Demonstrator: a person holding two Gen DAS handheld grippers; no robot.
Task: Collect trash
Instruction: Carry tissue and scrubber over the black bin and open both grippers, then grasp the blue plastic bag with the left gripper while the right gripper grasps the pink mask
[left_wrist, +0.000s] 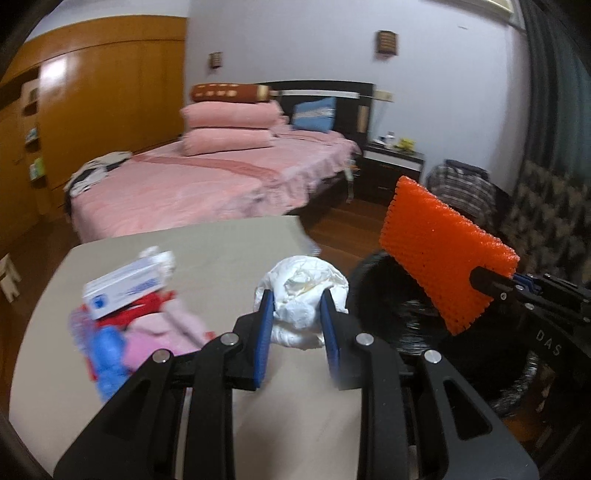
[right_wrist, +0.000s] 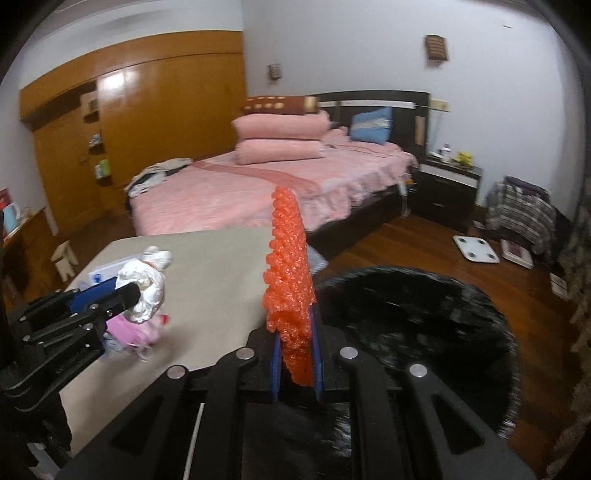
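My left gripper (left_wrist: 297, 301) is shut on a crumpled white paper wad (left_wrist: 301, 291), held above the beige table (left_wrist: 221, 254) near its right edge. The same wad (right_wrist: 142, 291) shows in the right wrist view, at the tip of the left gripper (right_wrist: 129, 293). My right gripper (right_wrist: 297, 328) is shut on an orange foam net sheet (right_wrist: 290, 269) that stands edge-on. In the left wrist view that orange sheet (left_wrist: 439, 251) hangs over a black-lined trash bin (left_wrist: 406, 321), pinched by the right gripper (left_wrist: 484, 282). The bin's black bag (right_wrist: 406, 314) sits just right of the table.
A white box (left_wrist: 122, 286), red and pink cloth and a blue item (left_wrist: 107, 354) lie on the table's left part. Behind stand a pink bed (right_wrist: 277, 184), a wooden wardrobe (right_wrist: 147, 122) and a nightstand (right_wrist: 447, 184). A white scale (right_wrist: 476, 249) lies on the wood floor.
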